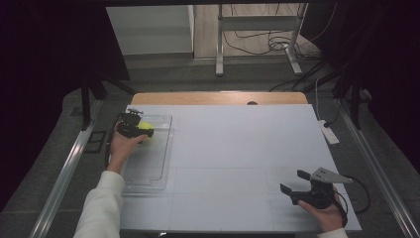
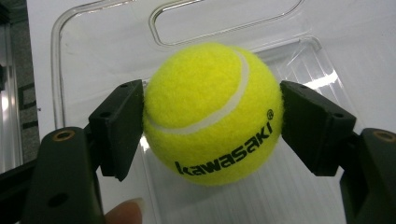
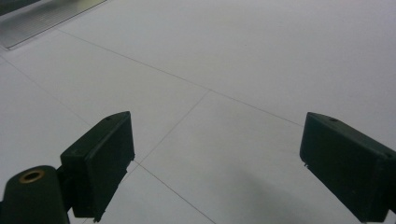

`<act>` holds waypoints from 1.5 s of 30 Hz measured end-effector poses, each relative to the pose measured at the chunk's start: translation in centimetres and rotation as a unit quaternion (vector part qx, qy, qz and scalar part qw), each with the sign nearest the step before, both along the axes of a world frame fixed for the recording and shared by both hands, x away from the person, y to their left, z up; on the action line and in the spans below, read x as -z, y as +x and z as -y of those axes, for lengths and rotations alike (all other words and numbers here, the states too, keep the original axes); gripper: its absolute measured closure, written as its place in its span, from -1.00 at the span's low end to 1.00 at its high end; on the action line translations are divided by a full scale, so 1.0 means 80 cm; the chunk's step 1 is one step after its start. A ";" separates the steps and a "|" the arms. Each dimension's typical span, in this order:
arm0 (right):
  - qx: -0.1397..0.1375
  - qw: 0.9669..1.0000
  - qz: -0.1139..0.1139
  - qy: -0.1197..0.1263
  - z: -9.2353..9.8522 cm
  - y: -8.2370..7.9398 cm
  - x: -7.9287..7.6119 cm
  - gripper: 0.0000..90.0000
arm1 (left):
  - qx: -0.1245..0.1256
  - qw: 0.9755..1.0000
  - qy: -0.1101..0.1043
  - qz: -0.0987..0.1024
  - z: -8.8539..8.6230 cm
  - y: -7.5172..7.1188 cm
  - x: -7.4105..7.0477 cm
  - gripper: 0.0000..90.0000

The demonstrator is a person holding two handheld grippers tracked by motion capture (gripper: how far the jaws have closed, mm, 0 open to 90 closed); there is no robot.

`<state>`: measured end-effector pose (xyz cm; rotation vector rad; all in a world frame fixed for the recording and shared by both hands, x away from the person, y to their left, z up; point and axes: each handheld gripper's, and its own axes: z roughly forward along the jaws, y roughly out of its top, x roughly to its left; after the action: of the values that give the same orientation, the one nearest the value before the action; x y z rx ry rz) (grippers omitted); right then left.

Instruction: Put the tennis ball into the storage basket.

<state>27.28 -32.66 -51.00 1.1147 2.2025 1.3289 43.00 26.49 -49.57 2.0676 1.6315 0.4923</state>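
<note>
Pinching a yellow tennis ball across its widest part above the clear tray at left of frame, the left gripper is holding something light, fuzzy and slightly springy, while the right gripper is idling spread over the counter.

Dim room, dark edges; close views sharp, glare on plastic.

Clear tray blocks left side; table centre open.
</note>
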 end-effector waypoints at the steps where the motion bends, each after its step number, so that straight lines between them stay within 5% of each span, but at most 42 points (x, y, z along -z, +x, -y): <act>1: 0.000 1.000 0.000 0.000 0.000 0.000 0.000 -0.77 | -0.001 1.000 -0.001 0.001 0.001 0.000 0.000 -0.43; 13: 0.000 1.000 0.000 0.000 0.000 0.000 0.000 -0.77 | 0.003 1.000 0.019 0.000 0.004 0.001 0.002 -0.45; 22: -0.002 1.000 -0.001 0.000 0.000 0.000 0.000 -0.77 | 0.013 1.000 0.000 0.007 0.005 -0.002 -0.002 -0.70; 45: -0.002 1.000 -0.002 -0.001 -0.001 0.000 0.001 -0.77 | 0.029 0.997 -0.040 0.058 0.007 -0.014 -0.022 -0.72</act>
<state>27.29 -32.62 -51.06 1.1149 2.2085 1.3278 41.89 25.90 -47.83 1.9845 1.4961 0.5086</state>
